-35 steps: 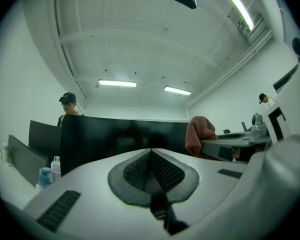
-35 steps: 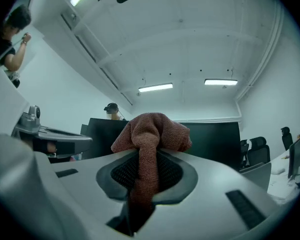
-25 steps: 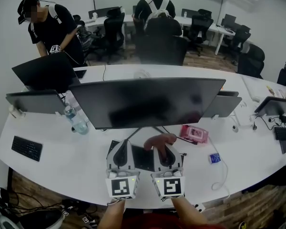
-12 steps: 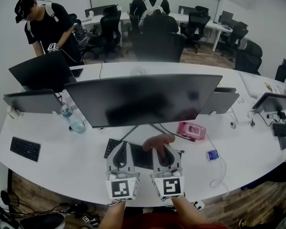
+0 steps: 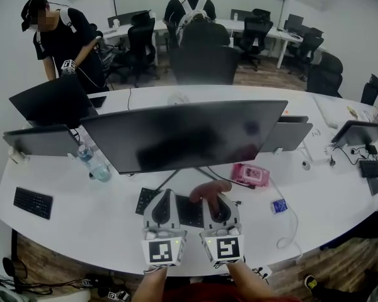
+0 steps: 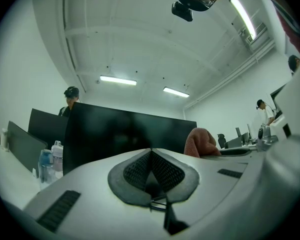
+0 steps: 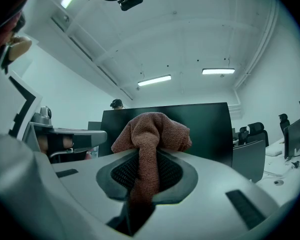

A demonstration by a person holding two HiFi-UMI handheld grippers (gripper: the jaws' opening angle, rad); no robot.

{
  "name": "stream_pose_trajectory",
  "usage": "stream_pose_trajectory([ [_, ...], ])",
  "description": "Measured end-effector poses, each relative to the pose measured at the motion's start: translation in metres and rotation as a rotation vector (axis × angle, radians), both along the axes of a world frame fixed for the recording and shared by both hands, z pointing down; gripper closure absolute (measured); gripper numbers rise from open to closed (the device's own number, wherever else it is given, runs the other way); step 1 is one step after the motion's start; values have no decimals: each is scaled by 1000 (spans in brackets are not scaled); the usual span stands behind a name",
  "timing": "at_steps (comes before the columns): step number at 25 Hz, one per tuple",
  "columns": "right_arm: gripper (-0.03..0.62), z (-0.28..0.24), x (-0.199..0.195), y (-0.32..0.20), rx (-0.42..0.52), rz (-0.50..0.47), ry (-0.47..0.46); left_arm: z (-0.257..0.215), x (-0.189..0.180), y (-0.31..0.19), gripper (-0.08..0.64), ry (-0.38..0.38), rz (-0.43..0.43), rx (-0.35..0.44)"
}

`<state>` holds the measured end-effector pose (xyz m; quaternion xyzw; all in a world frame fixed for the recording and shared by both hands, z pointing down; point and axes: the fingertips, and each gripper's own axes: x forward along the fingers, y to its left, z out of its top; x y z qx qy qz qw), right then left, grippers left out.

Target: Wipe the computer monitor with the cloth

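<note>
Cloth [image 5: 209, 189] and surroundings. The brown cloth is clamped in the right gripper [image 5: 218, 200], its bunched end standing above the jaw tips, just before the lower edge of the computer monitor [image 5: 186, 134] and apart from the screen. The left gripper [image 5: 164, 200] sits just beside the right one, both over a dark keyboard [image 5: 188, 210] at the foot of the monitor stand.

Edges and room: the monitor's wide lower edge runs across above both grippers. The marker cubes lie near the front rim of the white desk [image 5: 82, 222]. Bare desk opens to the left, as far as a small keyboard [image 5: 33, 202]. To the right lie a pink packet [image 5: 249, 175] and a white cable [image 5: 293, 222]. A water bottle [image 5: 94, 165] stands by the monitor's left lower corner.

Differences between views: the right gripper view alone shows a strand of the cloth [image 7: 150, 134] running down between the pads of the right gripper [image 7: 147, 171], which pinch it. The left gripper view alone shows the pads of the left gripper [image 6: 151, 169] meeting with nothing between them, with the cloth [image 6: 202, 143] to their right. Only the head view shows the desk items and the two persons behind
</note>
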<state>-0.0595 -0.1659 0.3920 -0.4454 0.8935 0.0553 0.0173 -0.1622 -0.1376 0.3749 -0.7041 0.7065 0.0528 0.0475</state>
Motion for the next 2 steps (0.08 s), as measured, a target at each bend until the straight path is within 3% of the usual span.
stream_pose_trajectory([
  [2, 512, -1, 1, -2, 1, -3, -6, -1, 1, -2, 537, 3, 4, 1],
])
